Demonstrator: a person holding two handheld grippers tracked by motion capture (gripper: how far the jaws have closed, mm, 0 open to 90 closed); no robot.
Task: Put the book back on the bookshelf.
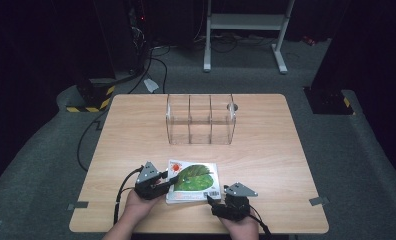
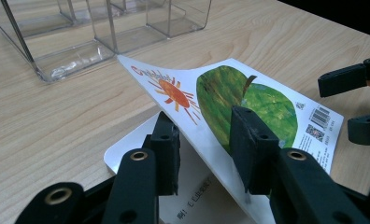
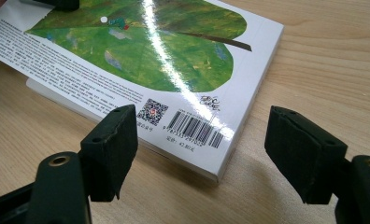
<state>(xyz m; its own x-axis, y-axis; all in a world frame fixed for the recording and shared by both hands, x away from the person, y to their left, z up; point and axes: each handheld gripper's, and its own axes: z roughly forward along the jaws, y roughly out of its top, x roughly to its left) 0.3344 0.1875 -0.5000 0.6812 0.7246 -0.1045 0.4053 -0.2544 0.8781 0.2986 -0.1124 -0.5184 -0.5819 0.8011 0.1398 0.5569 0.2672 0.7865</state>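
In the high view a picture book (image 1: 194, 181) lies back cover up on the wooden table (image 1: 266, 145), in the lower middle of the frame, with a clear three-compartment organizer (image 1: 200, 119) standing above it toward the centre; the left gripper (image 1: 170, 181) sits at the book's left edge, held in the person's left hand (image 1: 138, 202), and the right gripper (image 1: 211, 201) rests at the book's lower right corner, held in the right hand (image 1: 238, 224); in the left gripper view the back cover (image 2: 248, 105) is lifted off the pages, slanting from the upper left of the frame down to the lower right, and it passes between the two black jaws, which look to be pinching its edge, one jaw under the sheet and one over it; a white inner page (image 2: 192, 191) with small print shows below the raised cover; the right gripper's jaws appear at the right edge of that frame; in the right gripper view the jaws stand spread wide apart, straddling the book's barcode (image 3: 196, 129) corner without touching it; the green leaf art (image 3: 155, 51) fills the upper part of that frame.
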